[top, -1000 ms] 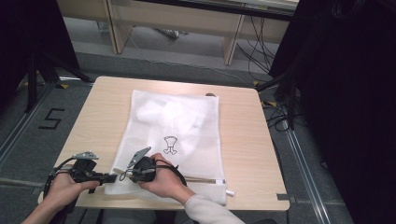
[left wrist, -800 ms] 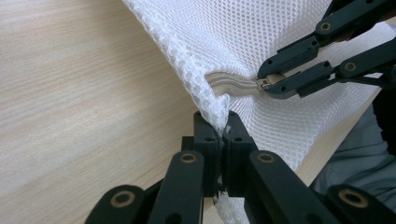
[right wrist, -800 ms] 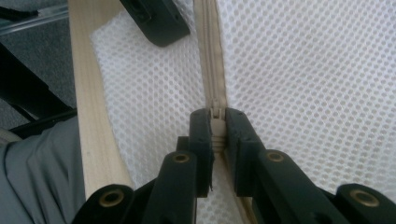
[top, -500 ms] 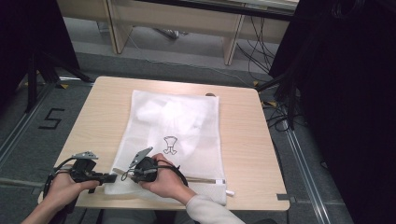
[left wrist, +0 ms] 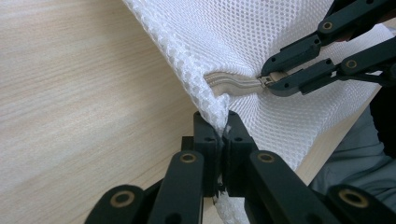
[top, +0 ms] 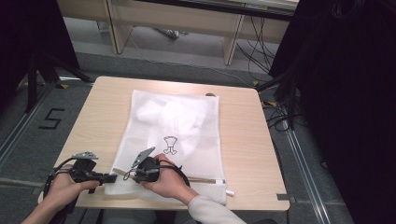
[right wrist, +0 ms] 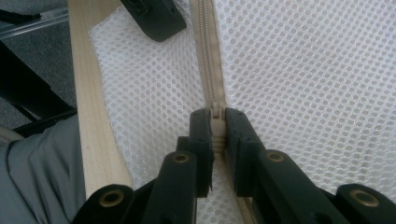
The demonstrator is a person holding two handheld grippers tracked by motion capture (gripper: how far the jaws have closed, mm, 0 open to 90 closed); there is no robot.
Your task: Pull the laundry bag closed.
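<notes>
A white mesh laundry bag (top: 173, 126) lies flat on the wooden table (top: 243, 140), with white cloth (top: 180, 114) inside it. Its beige zipper (top: 205, 179) runs along the near edge. My left gripper (top: 113, 177) is shut on the bag's near-left corner; the left gripper view has the mesh (left wrist: 243, 32) pinched at my left gripper (left wrist: 223, 128). Just to its right, my right gripper (top: 127, 175) is shut on the zipper pull. The right gripper view shows my right gripper (right wrist: 217, 122) clamped on the pull, the zipper (right wrist: 208, 56) running ahead closed.
The table's near edge (right wrist: 95, 140) lies right beside both grippers, with the person's grey-clad lap (right wrist: 37, 177) below it. Bare tabletop flanks the bag on both sides. Cables (top: 271, 60) and a floor mark "5" (top: 51, 119) lie beyond the table.
</notes>
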